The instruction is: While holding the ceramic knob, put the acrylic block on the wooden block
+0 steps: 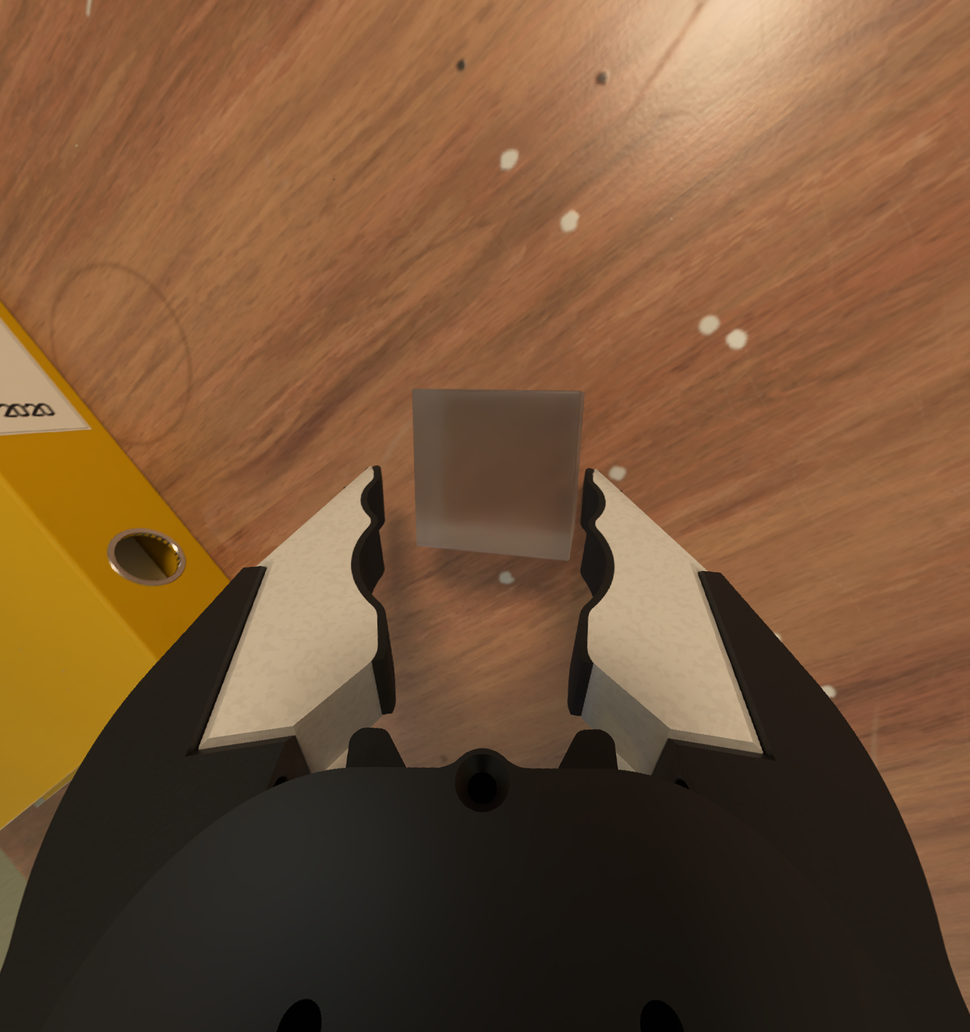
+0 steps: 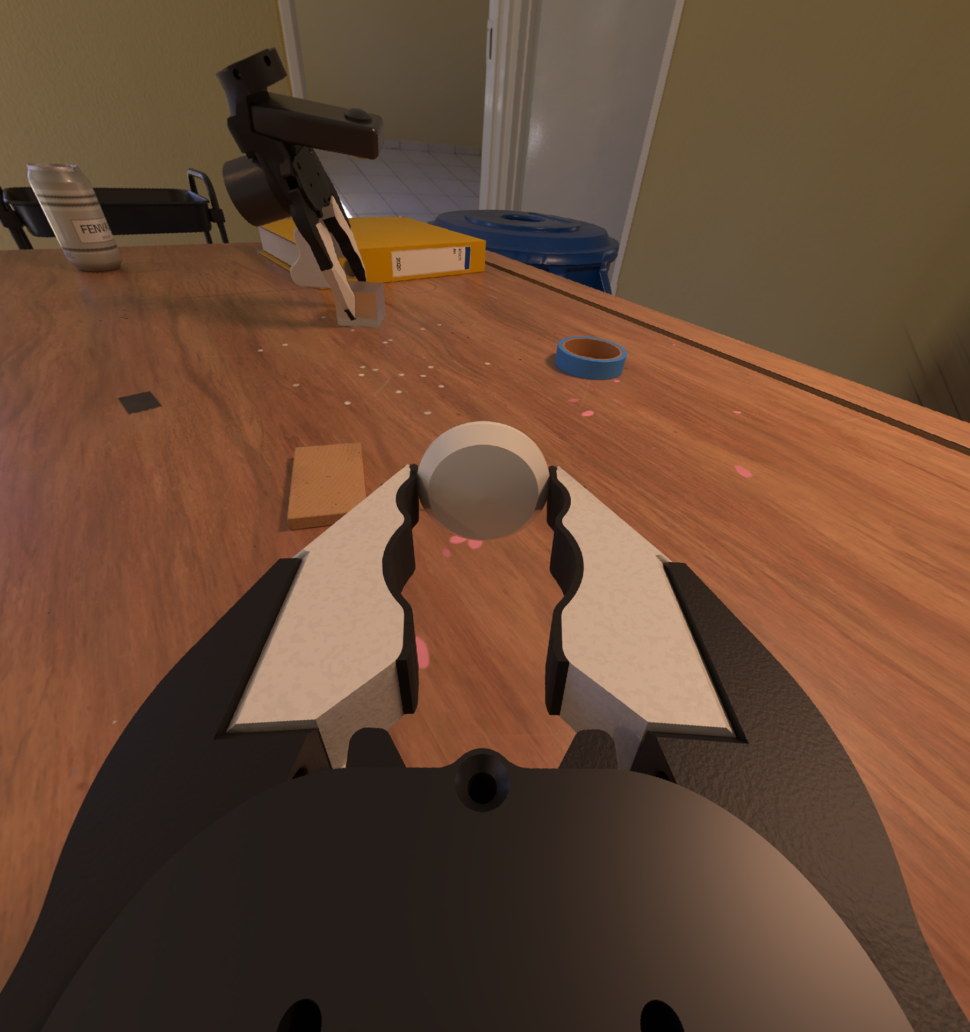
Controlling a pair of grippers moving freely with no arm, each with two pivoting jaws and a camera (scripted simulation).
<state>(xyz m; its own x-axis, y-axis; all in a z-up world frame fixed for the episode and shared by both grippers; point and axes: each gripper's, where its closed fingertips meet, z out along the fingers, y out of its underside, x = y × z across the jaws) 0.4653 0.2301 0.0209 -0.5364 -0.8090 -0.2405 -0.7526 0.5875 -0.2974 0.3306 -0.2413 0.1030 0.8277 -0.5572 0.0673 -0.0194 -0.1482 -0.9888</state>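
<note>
A clear, frosted acrylic block (image 1: 496, 474) stands on the wooden table. My left gripper (image 1: 482, 480) is open, its fingertips on either side of the block's near part with small gaps. In the right wrist view the left gripper (image 2: 348, 304) reaches down onto the acrylic block (image 2: 368, 304) at the far side. My right gripper (image 2: 482, 486) is shut on a white ceramic knob (image 2: 482, 480), held above the table. A flat wooden block (image 2: 326, 485) lies on the table just left of the right gripper's left finger.
A yellow binder (image 1: 52, 586) lies close to the left of the left gripper; it also shows in the right wrist view (image 2: 415, 245). A blue tape roll (image 2: 590, 357), a silver can (image 2: 75, 218), a black tray (image 2: 125, 209) and a blue bin (image 2: 527, 234) are farther off.
</note>
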